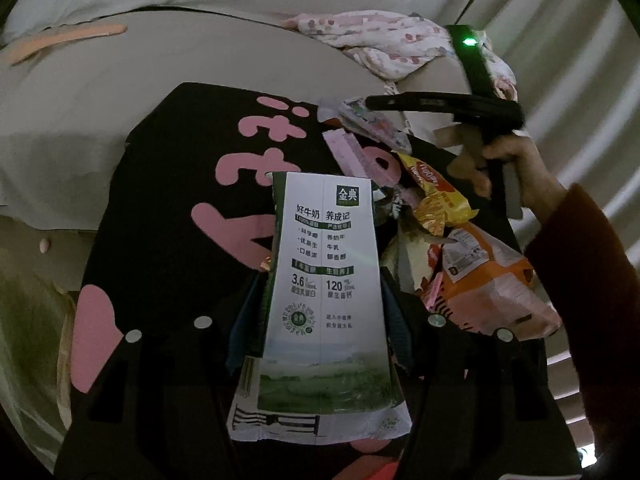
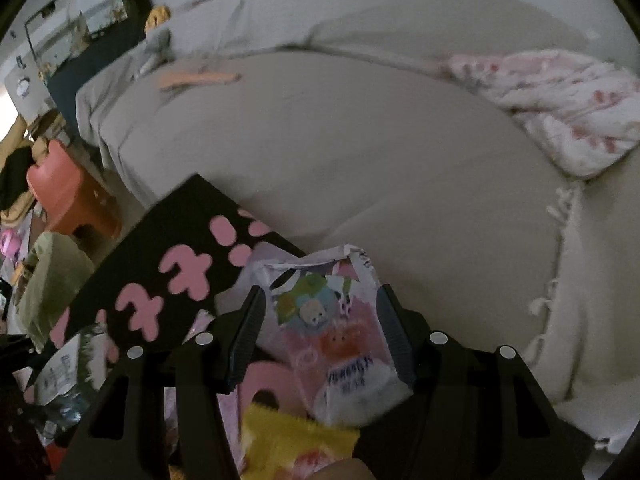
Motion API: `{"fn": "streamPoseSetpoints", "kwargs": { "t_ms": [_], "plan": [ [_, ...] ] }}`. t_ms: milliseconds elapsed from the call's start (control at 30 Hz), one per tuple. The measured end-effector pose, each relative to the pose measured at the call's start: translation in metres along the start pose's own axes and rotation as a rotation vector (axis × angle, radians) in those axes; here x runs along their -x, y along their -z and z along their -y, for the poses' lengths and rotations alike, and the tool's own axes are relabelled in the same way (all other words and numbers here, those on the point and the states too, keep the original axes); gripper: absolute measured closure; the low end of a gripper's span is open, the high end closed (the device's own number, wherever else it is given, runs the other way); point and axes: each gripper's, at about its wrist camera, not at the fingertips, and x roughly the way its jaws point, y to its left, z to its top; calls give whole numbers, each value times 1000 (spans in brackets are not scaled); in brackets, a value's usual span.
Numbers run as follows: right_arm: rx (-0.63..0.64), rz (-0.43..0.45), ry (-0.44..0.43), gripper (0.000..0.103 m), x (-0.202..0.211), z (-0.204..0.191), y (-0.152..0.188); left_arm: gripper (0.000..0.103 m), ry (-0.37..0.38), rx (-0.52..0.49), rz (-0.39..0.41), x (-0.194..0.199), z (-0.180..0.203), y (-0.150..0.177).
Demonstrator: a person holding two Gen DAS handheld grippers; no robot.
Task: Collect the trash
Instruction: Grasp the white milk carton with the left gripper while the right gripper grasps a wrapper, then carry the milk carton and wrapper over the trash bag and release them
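My left gripper (image 1: 320,320) is shut on a white-and-green milk carton (image 1: 324,280) and holds it over the open black bag with pink shapes (image 1: 172,184). The bag holds several wrappers, among them a yellow one (image 1: 436,196) and an orange-and-white one (image 1: 488,276). My right gripper (image 2: 326,332) holds a pink cartoon-printed wrapper (image 2: 332,320) between its fingers at the bag's far edge (image 2: 160,248). The right gripper also shows in the left wrist view (image 1: 384,102), with the wrapper (image 1: 372,120) at its tips. A yellow wrapper (image 2: 292,444) lies just below.
The bag leans against a beige sofa (image 2: 360,140). A pink-spotted white blanket (image 2: 560,108) lies at the sofa's right end. An orange stool (image 2: 68,196) and cluttered items stand on the floor to the left. Pale curtains (image 1: 580,80) hang at the right.
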Motion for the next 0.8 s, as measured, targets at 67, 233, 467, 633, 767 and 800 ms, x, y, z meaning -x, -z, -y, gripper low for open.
{"fn": "streamPoseSetpoints", "kwargs": {
  "t_ms": [67, 233, 467, 633, 767, 800],
  "plan": [
    [-20, -50, -3, 48, -18, 5, -2, 49, 1, 0, 1, -1, -1, 2],
    [40, -58, 11, 56, -27, -15, 12, 49, 21, 31, 4, -2, -8, 5],
    [111, -91, -5, 85, -1, -44, 51, 49, 24, 42, 1, -2, -5, 12],
    [47, -42, 3, 92, 31, -45, 74, 49, 16, 28, 16, 5, 2, 17],
    [-12, 59, -18, 92, 77, -49, 87, 49, 16, 11, 37, 17, 9, 22],
    [-18, 78, -21, 92, 86, -49, 88, 49, 17, 8, 43, 20, 11, 23]
  ]
}}
